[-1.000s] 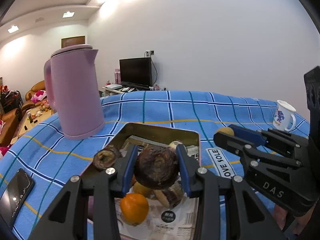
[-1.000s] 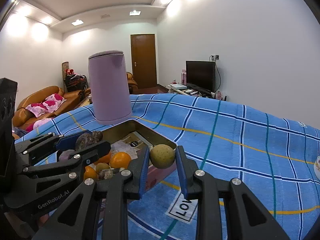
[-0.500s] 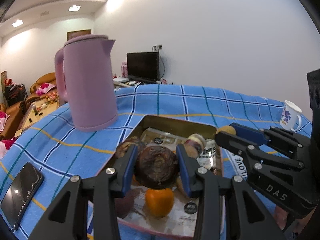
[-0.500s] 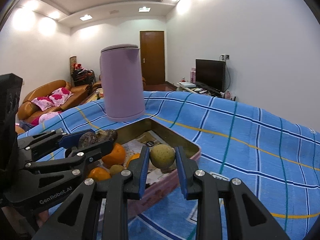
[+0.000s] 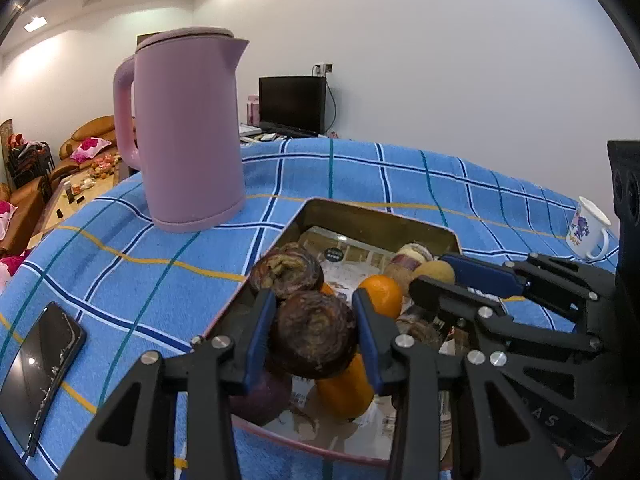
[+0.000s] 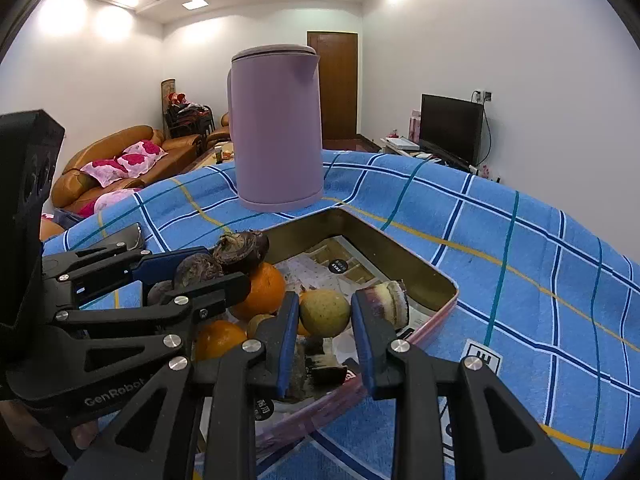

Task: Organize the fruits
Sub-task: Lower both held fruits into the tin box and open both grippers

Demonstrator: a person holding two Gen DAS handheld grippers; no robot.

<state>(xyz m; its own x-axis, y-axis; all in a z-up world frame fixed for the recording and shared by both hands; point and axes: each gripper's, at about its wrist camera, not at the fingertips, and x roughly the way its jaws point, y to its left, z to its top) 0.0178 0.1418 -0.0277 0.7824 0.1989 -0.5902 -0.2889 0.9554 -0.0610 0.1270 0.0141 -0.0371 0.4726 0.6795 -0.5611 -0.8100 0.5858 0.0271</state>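
Hovering over the tin (image 5: 352, 210), both grippers carry fruit. The left gripper (image 5: 314, 336) pinches a dark fruit (image 5: 314, 334) above the tin's near-left corner, with an orange (image 5: 345, 388) directly below it. The right gripper (image 6: 325, 314) pinches a yellow-green fruit (image 6: 325, 312) over the tin's right side, near the rim (image 6: 448, 288). Each drop spot seems to lie straight down; neither load has a long axis to line up.
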